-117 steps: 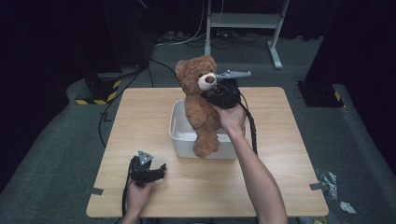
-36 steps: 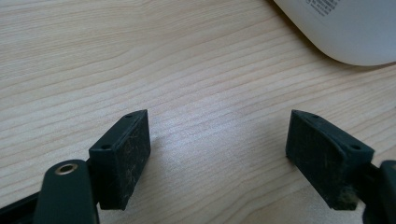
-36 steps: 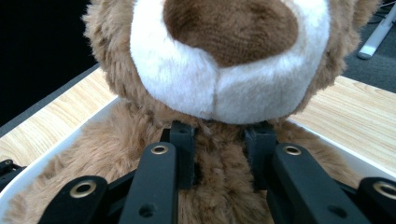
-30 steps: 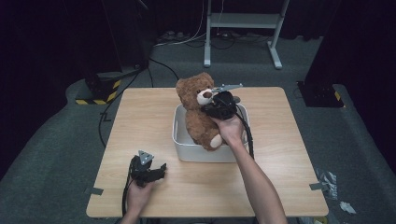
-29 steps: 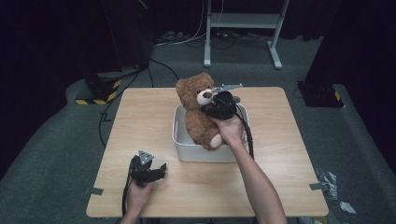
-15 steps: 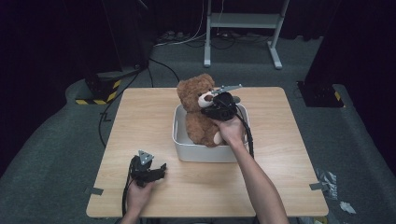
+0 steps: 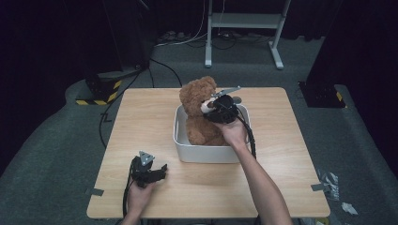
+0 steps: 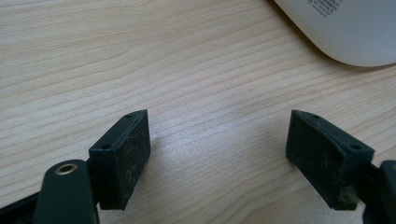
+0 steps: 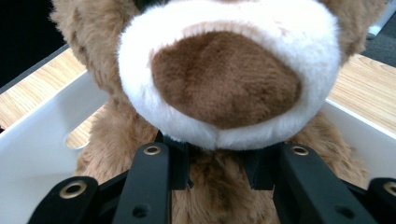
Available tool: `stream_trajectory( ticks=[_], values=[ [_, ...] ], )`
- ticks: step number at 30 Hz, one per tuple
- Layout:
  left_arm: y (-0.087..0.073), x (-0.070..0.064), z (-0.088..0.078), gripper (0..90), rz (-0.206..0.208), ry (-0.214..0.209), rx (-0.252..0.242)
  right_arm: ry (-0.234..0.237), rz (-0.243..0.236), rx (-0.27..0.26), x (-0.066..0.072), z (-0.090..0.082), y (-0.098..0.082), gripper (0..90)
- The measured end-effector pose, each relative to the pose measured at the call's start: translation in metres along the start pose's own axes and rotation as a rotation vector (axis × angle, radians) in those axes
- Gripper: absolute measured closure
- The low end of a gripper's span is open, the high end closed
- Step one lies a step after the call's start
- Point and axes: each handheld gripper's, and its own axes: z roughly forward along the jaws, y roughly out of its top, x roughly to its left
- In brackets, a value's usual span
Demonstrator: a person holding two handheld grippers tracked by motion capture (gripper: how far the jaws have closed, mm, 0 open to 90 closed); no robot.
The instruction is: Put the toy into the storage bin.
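A brown teddy bear (image 7: pixel 197 110) with a white muzzle sits upright in a white bin (image 7: pixel 206 154) at the middle of the table. My right gripper (image 7: pixel 211 110) reaches it from the right, just under the muzzle. In the right gripper view the muzzle (image 9: pixel 224 74) looms above my right gripper (image 9: pixel 217 170), whose jaws hold the bear's neck. They have just been opening a little and the pads still touch the fur. My left gripper (image 7: pixel 157 171) rests on the table near the front left. In its own view the left gripper (image 8: pixel 217 158) stands open with bare wood between the jaws.
The bin's white wall (image 9: pixel 37 140) surrounds the bear, and its corner (image 8: pixel 345 28) lies beyond my left jaws. The wooden table (image 7: pixel 141 117) stands on grey carpet. A metal frame (image 7: pixel 244 28) and cables lie on the floor behind.
The bear, which hung above the bin's front with its legs dangling, has been lowered and now sits inside the bin. My right hand came down with it. The left gripper has stayed put.
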Motion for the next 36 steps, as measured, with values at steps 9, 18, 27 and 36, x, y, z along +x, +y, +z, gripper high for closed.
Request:
stream_trajectory(
  ticks=[9,18,27,36],
  values=[
    [0.0,0.0,0.0,21.9,0.0,0.0,0.0,0.015,-0.008,0.028,-0.001,-0.001,-0.001,65.8],
    [0.0,0.0,0.0,21.9,0.0,0.0,0.0,0.004,-0.015,0.029,0.0,-0.001,-0.002,60.1],
    [0.0,0.0,0.0,21.9,0.001,0.0,0.002,-0.006,-0.02,0.018,-0.001,-0.004,-0.004,47.3],
    [0.0,0.0,0.0,21.9,0.001,0.0,0.002,-0.028,-0.029,-0.01,0.0,-0.011,-0.008,38.8]
  ],
)
